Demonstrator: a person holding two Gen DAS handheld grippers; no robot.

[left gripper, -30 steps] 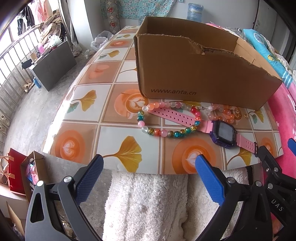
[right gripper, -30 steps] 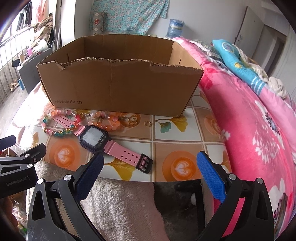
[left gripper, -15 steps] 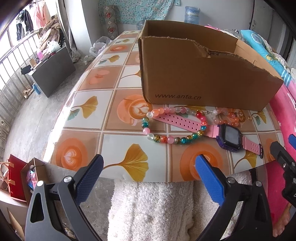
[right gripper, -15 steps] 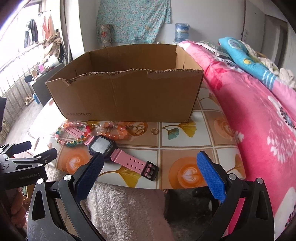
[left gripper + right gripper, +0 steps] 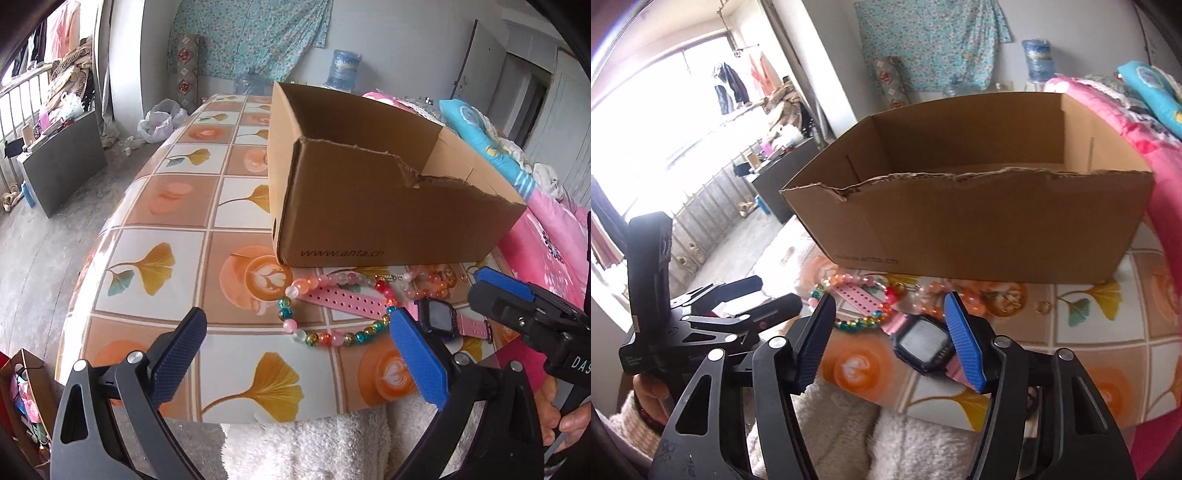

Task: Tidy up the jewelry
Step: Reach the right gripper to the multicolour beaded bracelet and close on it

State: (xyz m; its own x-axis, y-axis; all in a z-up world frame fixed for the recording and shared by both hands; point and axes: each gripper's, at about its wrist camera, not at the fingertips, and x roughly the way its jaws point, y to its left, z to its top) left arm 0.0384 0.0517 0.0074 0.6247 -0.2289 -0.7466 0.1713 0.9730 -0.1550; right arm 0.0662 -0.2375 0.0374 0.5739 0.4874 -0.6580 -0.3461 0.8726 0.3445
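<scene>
An open cardboard box (image 5: 388, 206) (image 5: 979, 229) stands on the tiled table (image 5: 166, 206). In front of it lie a pink watch with a dark face (image 5: 437, 319) (image 5: 925, 341), a multicoloured bead bracelet (image 5: 325, 338) (image 5: 849, 325) over the watch strap, an orange bead bracelet (image 5: 424, 291) (image 5: 938, 288) and a small gold ring (image 5: 1043, 306). My left gripper (image 5: 297, 325) hangs open at the table's near edge, before the bead bracelet. My right gripper (image 5: 889, 301) hovers over the watch, jaws closing, with nothing pressed between the pads.
Pink floral bedding (image 5: 546, 251) borders the table's right side. A white fluffy cloth (image 5: 303, 443) hangs under the near edge. A dark cabinet (image 5: 62, 166) and bags (image 5: 22, 391) stand on the floor at left. A hand (image 5: 561, 417) holds the right gripper.
Both grippers have moved in toward the jewellery. The right gripper has swung left over the watch and its jaws have narrowed from wide open. The left jaws stay wide.
</scene>
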